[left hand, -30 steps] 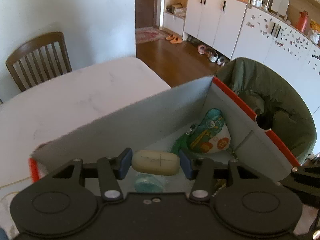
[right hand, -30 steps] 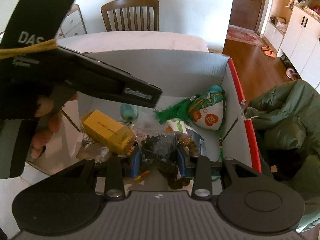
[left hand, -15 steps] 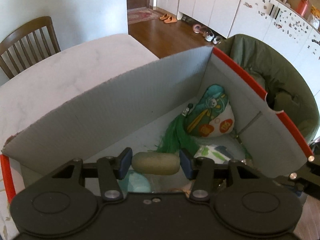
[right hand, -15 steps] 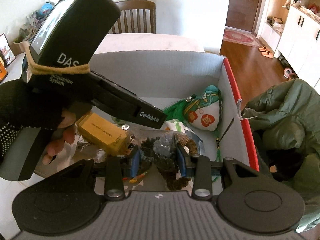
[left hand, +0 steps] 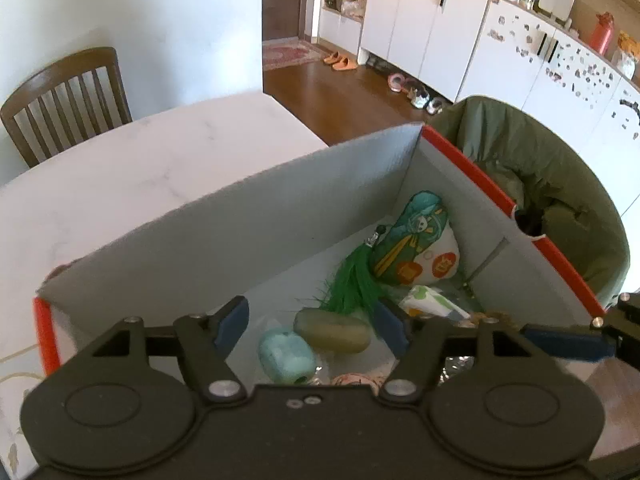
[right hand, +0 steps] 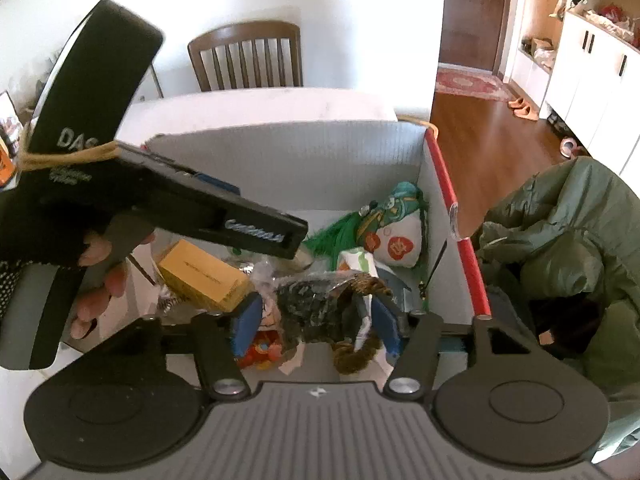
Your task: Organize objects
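Our left gripper hangs over the open box with its blue pads spread wide and nothing between them; the beige oval object lies loose on the box floor below the gap, touching neither pad, just beside a pale blue foam piece. Our right gripper is also parted to a fair width, and a crinkled clear bag of dark bits sits between its pads; we cannot tell whether the pads press on it or merely stand around it. In the right wrist view our left hand, in a dark fingerless glove, holds the left tool above the box's near-left part. Inside the box we see a yellow carton lying at the left, a green tassel near the middle, and a printed plush pouch leaning in the far right corner. The box stands on a white marble-look table, and a green jacket is bunched just beyond the box's red-edged right wall.
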Tool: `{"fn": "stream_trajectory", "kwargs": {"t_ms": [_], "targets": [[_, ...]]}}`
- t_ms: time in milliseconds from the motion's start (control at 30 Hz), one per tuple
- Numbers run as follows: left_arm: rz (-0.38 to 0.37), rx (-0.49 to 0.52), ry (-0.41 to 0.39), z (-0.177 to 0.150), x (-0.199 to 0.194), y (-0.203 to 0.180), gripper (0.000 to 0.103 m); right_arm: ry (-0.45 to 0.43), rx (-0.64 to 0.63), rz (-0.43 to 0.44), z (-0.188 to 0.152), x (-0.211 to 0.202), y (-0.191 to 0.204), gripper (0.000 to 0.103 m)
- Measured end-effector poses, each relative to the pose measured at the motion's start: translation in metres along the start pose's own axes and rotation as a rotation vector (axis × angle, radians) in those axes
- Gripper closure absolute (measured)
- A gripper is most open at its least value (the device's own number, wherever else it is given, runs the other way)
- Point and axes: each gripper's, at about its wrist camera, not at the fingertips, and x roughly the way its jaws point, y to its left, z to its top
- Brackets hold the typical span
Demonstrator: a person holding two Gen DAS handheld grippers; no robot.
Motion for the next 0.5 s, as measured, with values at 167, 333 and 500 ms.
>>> {"fn": "stream_trajectory", "kwargs": {"t_ms": [167, 333, 500], "targets": [[0.005, -0.007, -0.043, -0.004, -0.02, 0.003, 0.028, -0.04, 0.007, 0.006, -0.001, -0.014, 0.002, 0.038], [0.002, -0.007, -0.088, -0.009, -0.046, 0.009, 0.025, -0.079, 0.015, 0.006, 0.0, -0.028, 0.008, 0.034], [-0.008, -0.005, -0.142, -0.017, -0.076, 0.013, 0.023, -0.127, 0.043, 0.011, 0.0, -0.045, 0.016, 0.032]]}}
